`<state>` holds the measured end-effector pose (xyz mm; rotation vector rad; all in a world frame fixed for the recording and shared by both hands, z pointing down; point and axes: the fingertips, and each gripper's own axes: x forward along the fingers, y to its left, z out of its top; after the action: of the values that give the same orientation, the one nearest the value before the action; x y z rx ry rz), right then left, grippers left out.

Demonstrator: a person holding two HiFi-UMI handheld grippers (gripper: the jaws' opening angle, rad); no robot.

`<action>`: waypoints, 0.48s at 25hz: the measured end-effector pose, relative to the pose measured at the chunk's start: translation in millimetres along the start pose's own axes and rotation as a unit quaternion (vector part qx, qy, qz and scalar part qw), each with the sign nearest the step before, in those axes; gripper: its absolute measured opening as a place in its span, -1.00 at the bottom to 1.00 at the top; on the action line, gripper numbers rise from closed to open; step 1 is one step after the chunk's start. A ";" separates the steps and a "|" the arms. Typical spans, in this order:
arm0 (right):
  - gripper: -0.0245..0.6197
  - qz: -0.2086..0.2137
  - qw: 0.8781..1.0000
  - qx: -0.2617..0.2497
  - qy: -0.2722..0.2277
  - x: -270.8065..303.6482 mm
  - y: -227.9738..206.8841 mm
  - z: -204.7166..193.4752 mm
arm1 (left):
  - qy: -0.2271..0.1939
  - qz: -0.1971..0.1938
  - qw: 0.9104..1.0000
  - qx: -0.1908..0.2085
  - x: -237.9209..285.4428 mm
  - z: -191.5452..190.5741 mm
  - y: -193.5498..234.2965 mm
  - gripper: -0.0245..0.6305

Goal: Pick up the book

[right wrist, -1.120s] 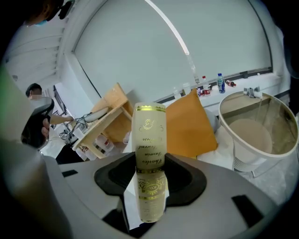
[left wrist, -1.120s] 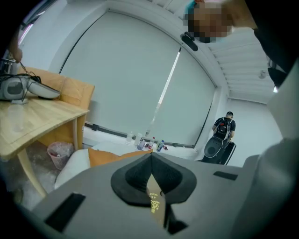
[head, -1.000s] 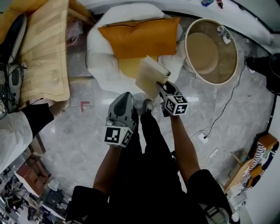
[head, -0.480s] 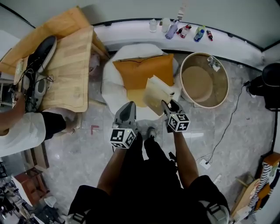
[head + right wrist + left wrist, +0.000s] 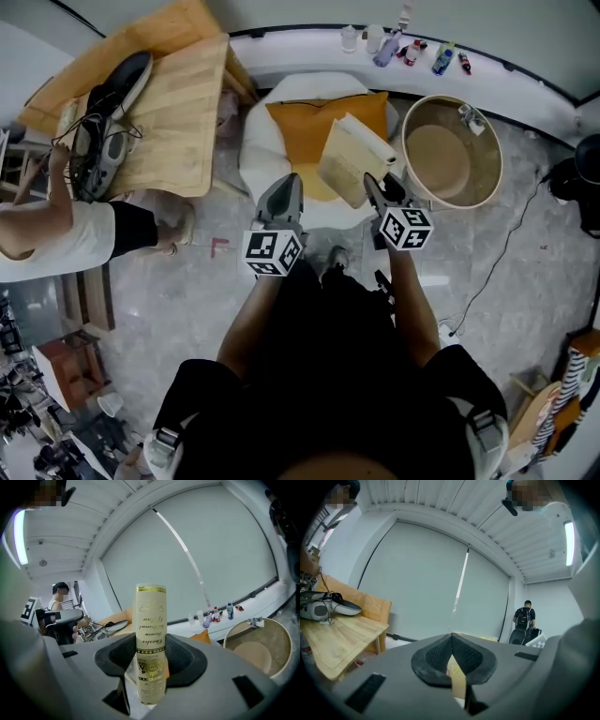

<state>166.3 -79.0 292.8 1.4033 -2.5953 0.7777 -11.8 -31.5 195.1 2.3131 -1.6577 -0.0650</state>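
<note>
Far out to the left of the left tongs: wooden desk (image 5: 178, 103), carrying dark gear with cables, not part of this task. Left tongs (image 5: 287, 183) sit level with the other pair, pads together (image 5: 452, 654) and nothing between them; judged idle, since one pair is enough for a load this light. Ahead of both tongs: orange cushion (image 5: 314, 127) on a white seat (image 5: 281, 94), probably the soft surface the book lay on. The book (image 5: 352, 159), cream with gilt lettering on the spine, is just beyond the right tongs' tips and over the cushion's right edge. In the right gripper view it stands upright with the spine (image 5: 151, 630) toward the camera. Right tongs (image 5: 372, 186) are partly open and clamped on it, one pad on each cover at the lower end (image 5: 151, 663). Gripping across the covers keeps the pages shut. Most of the book overhangs the pads, so it may pivot if swung. Pick-up judged essentially done. Right of the right tongs: round tub (image 5: 487, 183), well apart.
</note>
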 end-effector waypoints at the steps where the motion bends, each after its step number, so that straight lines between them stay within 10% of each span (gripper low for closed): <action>1: -0.31 0.001 1.000 0.002 -0.004 -4.5 4.6 3.4 | -0.003 -0.003 1.000 0.001 -2.9 2.4 -0.2 -0.92; 12: -0.31 -0.001 0.998 -0.007 -0.056 -45.9 62.7 51.0 | -0.013 -0.041 0.999 -0.003 -33.6 23.9 4.5 -0.92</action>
<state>150.3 -40.2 209.8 1.4870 -2.6763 0.6997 -32.1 -6.5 168.9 2.3854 -1.5731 -0.1181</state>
